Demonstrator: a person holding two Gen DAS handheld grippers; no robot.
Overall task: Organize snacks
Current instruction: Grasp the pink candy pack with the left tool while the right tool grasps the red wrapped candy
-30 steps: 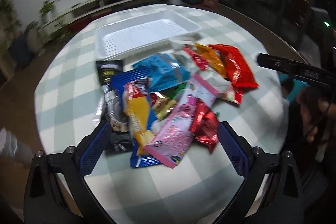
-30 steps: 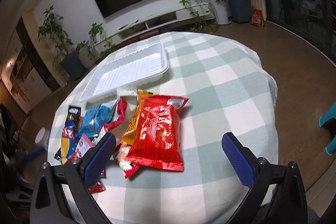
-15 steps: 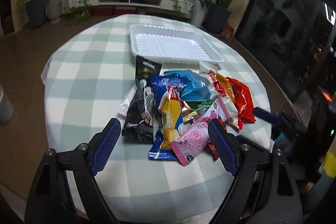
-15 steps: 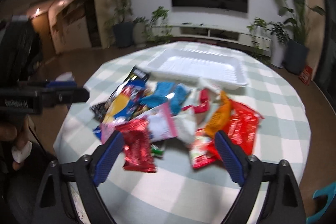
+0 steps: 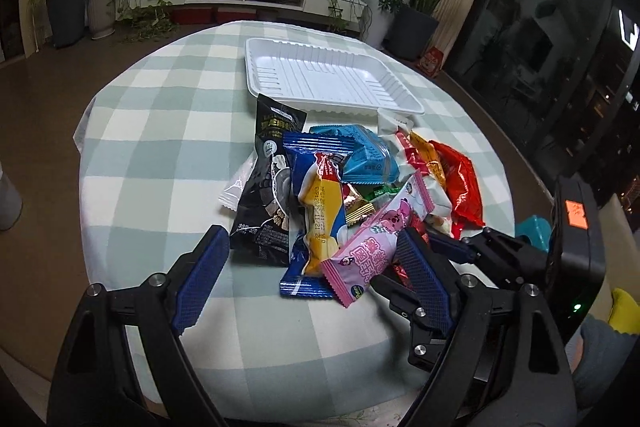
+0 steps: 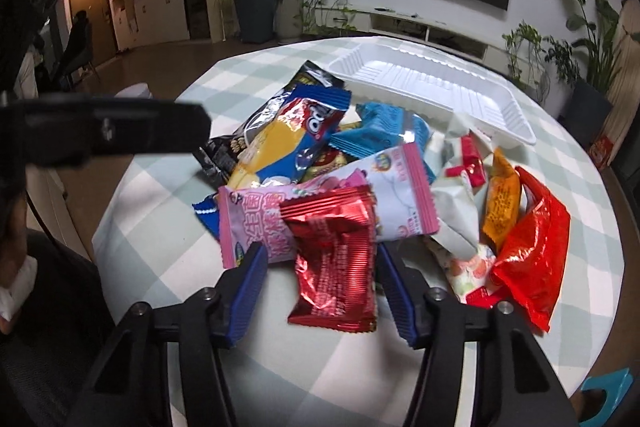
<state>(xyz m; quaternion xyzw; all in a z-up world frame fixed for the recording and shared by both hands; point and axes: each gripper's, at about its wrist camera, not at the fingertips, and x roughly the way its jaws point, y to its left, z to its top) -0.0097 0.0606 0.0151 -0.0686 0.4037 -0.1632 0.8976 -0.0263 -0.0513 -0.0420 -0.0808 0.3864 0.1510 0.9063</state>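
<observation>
A pile of snack packets lies on the checked tablecloth (image 5: pixel 132 147) in front of an empty white tray (image 5: pixel 328 79). In the left wrist view I see a black packet (image 5: pixel 268 195), a blue-and-yellow packet (image 5: pixel 320 203), a pink packet (image 5: pixel 376 247) and a bright red packet (image 5: pixel 460 183). My left gripper (image 5: pixel 312 267) is open just in front of the pile. My right gripper (image 6: pixel 320 287) is open, its jaws on either side of a shiny red packet (image 6: pixel 336 263), with small gaps. The tray (image 6: pixel 432 87) lies behind the pile.
The round table's edge drops off on all sides. Plants, a low TV bench and a wall screen stand behind the table. The right gripper's body (image 5: pixel 520 267) shows at the right of the left wrist view. A teal stool (image 6: pixel 608 391) stands by the table.
Both grippers have moved closer to the pile. The right gripper's jaws have narrowed and now sit around the shiny red packet. The packets have not moved.
</observation>
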